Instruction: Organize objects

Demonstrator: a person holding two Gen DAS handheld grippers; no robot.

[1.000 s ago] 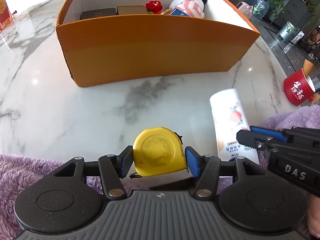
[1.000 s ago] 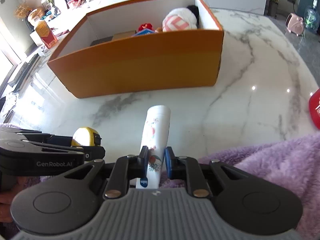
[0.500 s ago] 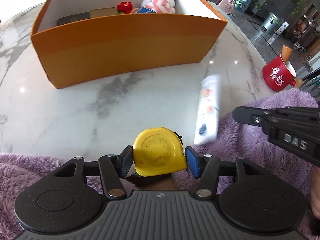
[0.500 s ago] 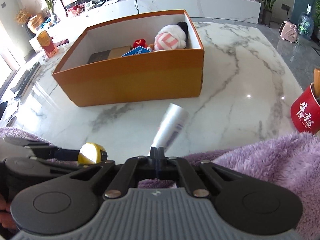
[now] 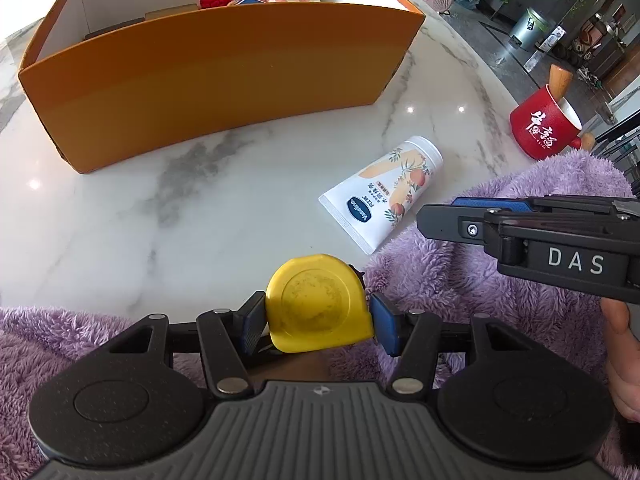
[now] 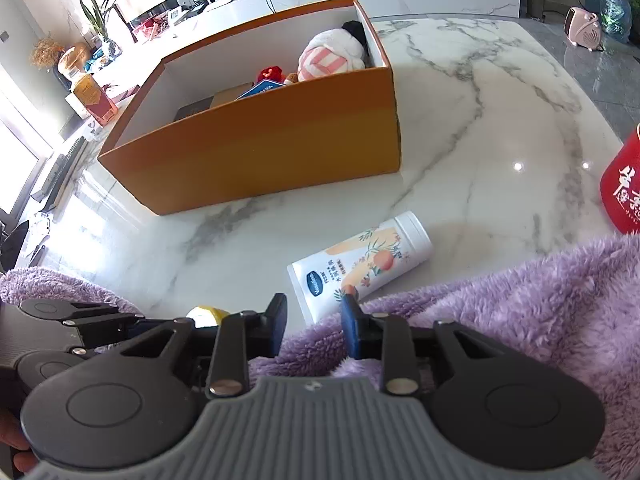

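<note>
yellow tape measure clamped in left gripper; right gripper opening, tube just ahead.

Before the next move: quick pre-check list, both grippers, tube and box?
1. Left gripper clamped on yellow tape measure: ok.
2. Right gripper jaws just opened, nothing between them: ok.
3. Lotion tube secured: not ok, it lies loose on the marble table, its flat end at the purple blanket.
4. Orange box open on top: ok.
5. Free floor space inside box: cannot tell.
</note>
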